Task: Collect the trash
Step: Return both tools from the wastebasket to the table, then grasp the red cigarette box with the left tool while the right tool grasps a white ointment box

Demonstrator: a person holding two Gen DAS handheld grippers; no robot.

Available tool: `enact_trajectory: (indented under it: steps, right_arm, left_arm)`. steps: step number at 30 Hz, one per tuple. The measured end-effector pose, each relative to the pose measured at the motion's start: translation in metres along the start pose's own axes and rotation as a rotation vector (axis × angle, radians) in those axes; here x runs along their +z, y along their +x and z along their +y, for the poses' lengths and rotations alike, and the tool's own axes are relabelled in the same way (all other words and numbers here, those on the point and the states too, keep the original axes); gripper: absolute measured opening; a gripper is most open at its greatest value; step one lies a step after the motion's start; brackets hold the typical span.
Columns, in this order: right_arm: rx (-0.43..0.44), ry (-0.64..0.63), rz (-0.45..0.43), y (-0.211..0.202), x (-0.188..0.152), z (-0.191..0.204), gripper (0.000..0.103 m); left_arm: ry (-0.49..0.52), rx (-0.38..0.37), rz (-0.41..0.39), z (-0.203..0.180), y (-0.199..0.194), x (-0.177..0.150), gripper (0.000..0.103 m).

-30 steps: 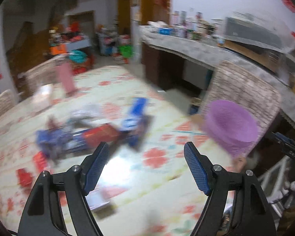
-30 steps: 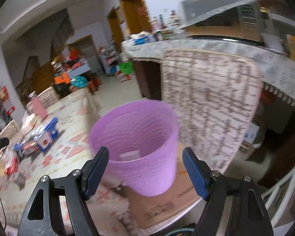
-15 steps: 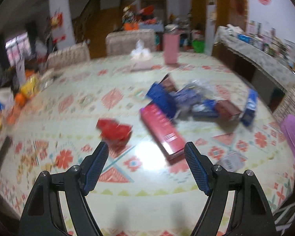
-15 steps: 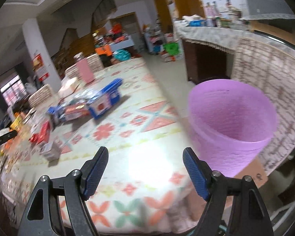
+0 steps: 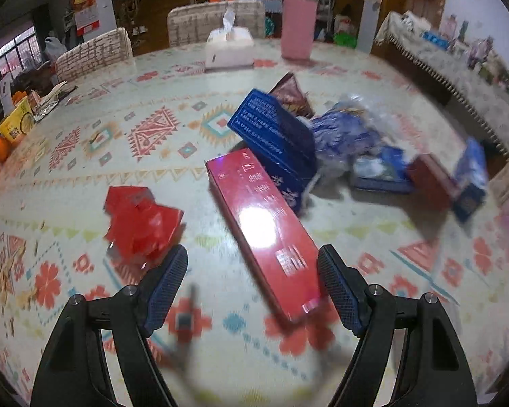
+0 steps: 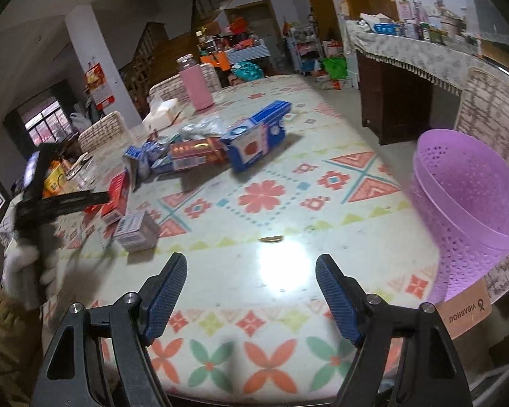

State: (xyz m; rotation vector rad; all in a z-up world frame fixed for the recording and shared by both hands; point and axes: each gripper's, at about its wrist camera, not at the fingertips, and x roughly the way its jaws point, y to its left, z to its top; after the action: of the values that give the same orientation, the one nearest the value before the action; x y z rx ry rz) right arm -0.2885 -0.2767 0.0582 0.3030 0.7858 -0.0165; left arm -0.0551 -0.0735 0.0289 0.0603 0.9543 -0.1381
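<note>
I see the purple basket (image 6: 471, 203) at the bench (image 6: 288, 271) edge, right of my right tongs (image 6: 251, 291); its inside looks empty. My left tongs (image 5: 252, 283) hang open over the near end of the long red box (image 5: 261, 227). Right tongs are open, gripping nothing. Other trash is piled mid-bench.

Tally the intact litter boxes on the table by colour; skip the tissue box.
Red: 2, the long red box and the dark red box
Blue: 2, the leaning blue box and the far blue box
Grey: 1, the small grey box
Total: 5
</note>
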Motion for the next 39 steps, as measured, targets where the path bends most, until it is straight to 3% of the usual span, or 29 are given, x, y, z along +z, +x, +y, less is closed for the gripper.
enact_trajectory:
  steps: [4, 5, 6, 8, 11, 16, 23, 27, 28, 29, 30, 32, 39]
  right_arm:
    - [0.021, -0.023, 0.012, 0.005, 0.004, 0.016, 0.084]
    - [0.034, -0.031, 0.019, 0.009, 0.006, 0.023, 0.085]
    - [0.041, -0.036, 0.023, 0.012, 0.007, 0.027, 0.085]
    - [0.070, -0.058, 0.048, 0.026, 0.010, 0.042, 0.085]
    - [0.104, -0.091, 0.097, 0.049, 0.016, 0.064, 0.085]
    - [0.124, -0.141, 0.150, 0.086, 0.024, 0.098, 0.085]
    - [0.108, -0.206, 0.173, 0.125, 0.029, 0.137, 0.087]
    - [0.045, -0.255, 0.176, 0.137, 0.025, 0.152, 0.087]
    - [0.037, -0.266, 0.178, 0.139, 0.024, 0.155, 0.086]
    - [0.032, -0.278, 0.180, 0.141, 0.023, 0.158, 0.078]
    - [0.030, -0.291, 0.180, 0.141, 0.023, 0.161, 0.060]
    - [0.027, -0.312, 0.179, 0.141, 0.021, 0.165, 0.039]
    - [0.052, -0.322, 0.109, 0.118, 0.020, 0.167, 0.038]
  left_arm:
    - [-0.037, -0.023, 0.031, 0.005, 0.011, 0.011, 0.080]
    - [-0.050, -0.045, 0.041, 0.006, 0.014, 0.011, 0.071]
    - [-0.065, -0.076, 0.057, 0.009, 0.018, 0.010, 0.048]
    - [-0.082, -0.089, 0.059, 0.013, 0.022, 0.008, 0.043]
    - [-0.082, -0.100, 0.037, 0.016, 0.021, 0.004, 0.041]
    - [-0.108, -0.180, 0.012, 0.026, 0.021, 0.004, 0.041]
    - [-0.180, -0.289, -0.007, 0.039, 0.022, 0.003, 0.053]
    - [-0.169, -0.276, -0.010, 0.036, 0.021, 0.003, 0.050]
    - [-0.164, -0.256, -0.011, 0.036, 0.020, 0.002, 0.045]
    - [-0.163, -0.238, -0.016, 0.036, 0.019, 0.001, 0.042]
    - [-0.171, -0.245, -0.019, 0.038, 0.018, 0.001, 0.041]
    - [-0.187, -0.257, -0.031, 0.042, 0.015, -0.001, 0.040]
    - [-0.208, -0.250, -0.077, 0.048, 0.007, -0.002, 0.040]
